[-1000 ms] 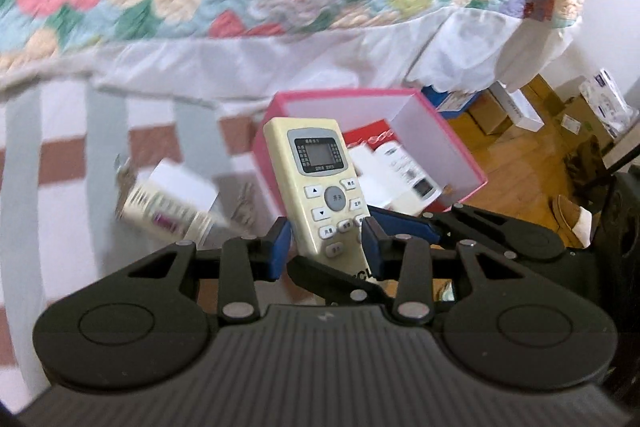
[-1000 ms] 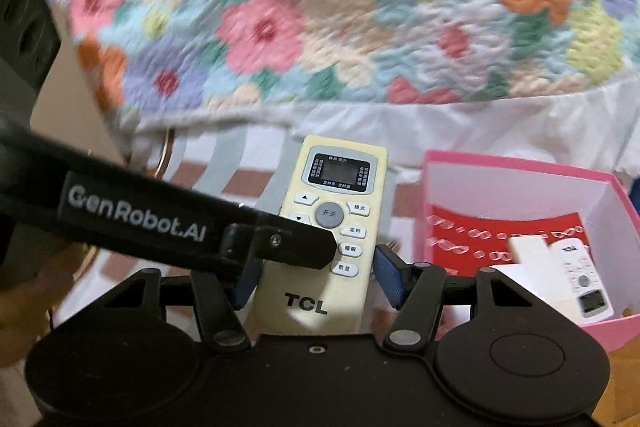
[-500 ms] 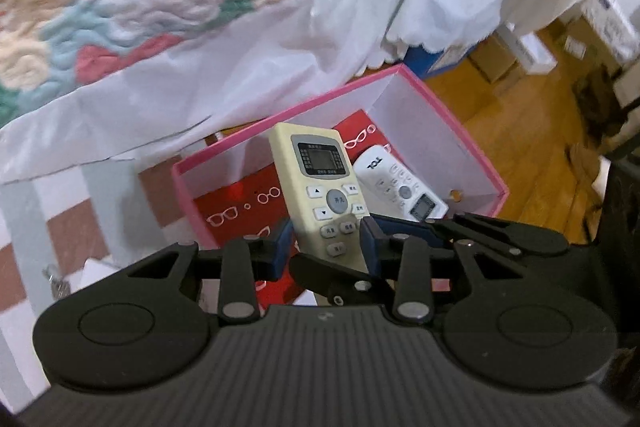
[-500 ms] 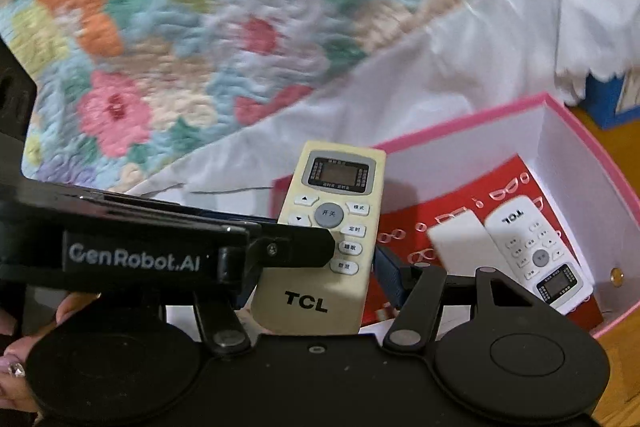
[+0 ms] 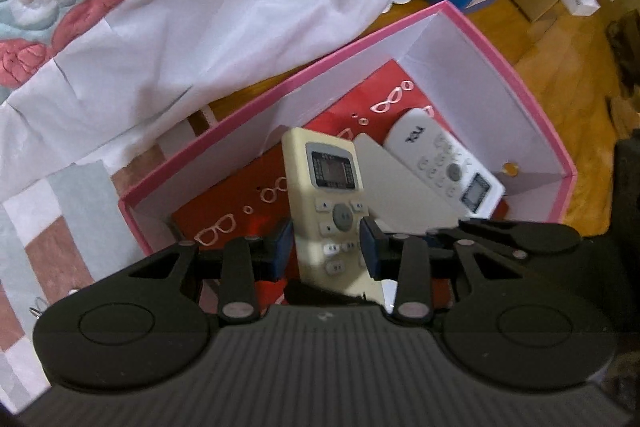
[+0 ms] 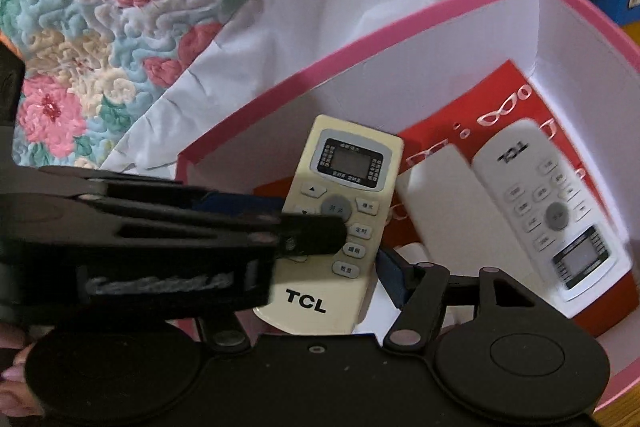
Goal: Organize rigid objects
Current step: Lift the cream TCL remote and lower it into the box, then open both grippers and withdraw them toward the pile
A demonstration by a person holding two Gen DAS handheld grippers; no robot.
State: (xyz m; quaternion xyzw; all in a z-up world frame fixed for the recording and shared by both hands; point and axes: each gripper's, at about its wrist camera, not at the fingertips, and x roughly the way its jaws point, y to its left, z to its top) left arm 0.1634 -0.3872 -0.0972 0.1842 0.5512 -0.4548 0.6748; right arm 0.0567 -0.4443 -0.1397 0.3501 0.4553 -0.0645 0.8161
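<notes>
We pinch the cream remote [image 5: 334,211] in both the left gripper [image 5: 326,251] and right gripper [image 6: 320,263], mid-frame over the pink box [image 5: 532,107]; uneven release could drop it onto the white remote [image 5: 444,167].

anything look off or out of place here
Slightly odd: both grippers bear on one cream remote above the pink box. The left gripper pinches its sides while the right gripper straddles its lower end. The white remote lies askew in the box, screen toward the camera.

Cream remote [image 5: 332,203], white remote [image 5: 444,163], pink box [image 5: 520,83], floral quilt [image 6: 100,39].
</notes>
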